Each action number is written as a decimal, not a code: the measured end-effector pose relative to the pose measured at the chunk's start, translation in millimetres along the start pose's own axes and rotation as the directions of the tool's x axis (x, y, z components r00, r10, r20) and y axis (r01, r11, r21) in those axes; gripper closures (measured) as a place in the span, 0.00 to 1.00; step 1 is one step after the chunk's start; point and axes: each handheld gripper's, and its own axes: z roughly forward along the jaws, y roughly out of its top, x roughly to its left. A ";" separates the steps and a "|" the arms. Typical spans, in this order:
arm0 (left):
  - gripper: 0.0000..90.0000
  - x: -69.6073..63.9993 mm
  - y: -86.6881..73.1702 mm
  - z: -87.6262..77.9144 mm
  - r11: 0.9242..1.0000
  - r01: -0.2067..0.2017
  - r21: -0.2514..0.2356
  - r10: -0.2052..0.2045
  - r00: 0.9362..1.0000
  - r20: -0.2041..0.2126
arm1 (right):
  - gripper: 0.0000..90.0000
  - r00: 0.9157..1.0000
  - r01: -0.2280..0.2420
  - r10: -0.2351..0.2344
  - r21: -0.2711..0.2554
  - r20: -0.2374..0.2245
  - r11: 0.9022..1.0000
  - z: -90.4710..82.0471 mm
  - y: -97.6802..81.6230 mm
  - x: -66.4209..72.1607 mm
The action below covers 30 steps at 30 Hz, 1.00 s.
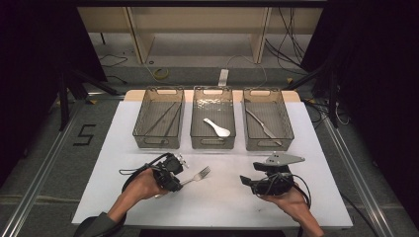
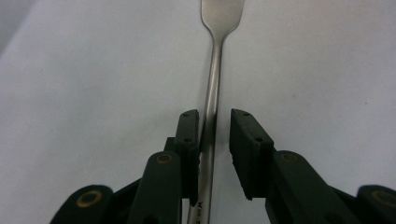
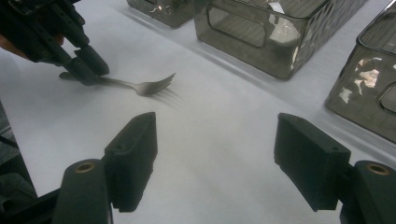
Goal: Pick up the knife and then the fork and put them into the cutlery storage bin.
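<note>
Your left gripper point(image 2: 214, 122) has narrow fingers point(image 2: 188, 128) straddling the fork point(image 2: 212, 88) handle on the bench point(image 2: 93, 93), one pad touching and the other just clear; centre them before closing. Your right gripper point(image 3: 215, 161) rests wide and empty. The mark on the fork handle is unreadable; a "5" point(image 1: 85, 134) marks the floor.

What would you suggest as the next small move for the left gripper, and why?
Probably close the jaws the rest of the way. The left gripper straddles the fork handle on the table; one pad seems to touch it, but a gap shows at the other, so a lift now might leave it behind.
</note>
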 end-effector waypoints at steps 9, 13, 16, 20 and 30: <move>0.82 -0.8 3.4 4.7 1.000 -0.009 0.017 0.009 1.000 -0.004 | 0.34 1.000 0.005 -0.005 0.001 -0.008 1.000 -1.1 -1.6 2.8; 0.83 -0.7 4.0 4.8 1.000 -0.020 0.022 0.021 1.000 -0.007 | 0.34 1.000 0.011 -0.011 0.005 -0.010 1.000 -1.0 -1.8 3.4; 0.87 -1.7 4.2 5.2 1.000 -0.023 0.019 0.023 1.000 -0.010 | 0.34 1.000 0.011 -0.011 0.003 -0.011 1.000 -1.5 -1.5 3.8; 0.90 -3.0 4.0 5.1 0.999 -0.039 0.018 0.039 0.999 -0.013 | 0.35 1.000 0.008 -0.008 0.008 -0.011 1.000 -1.2 -1.7 3.3; 0.92 0.2 2.8 0.0 0.999 -0.025 -0.037 0.025 1.000 0.000 | 0.35 1.000 0.020 -0.019 0.008 -0.019 1.000 0.2 -1.7 5.5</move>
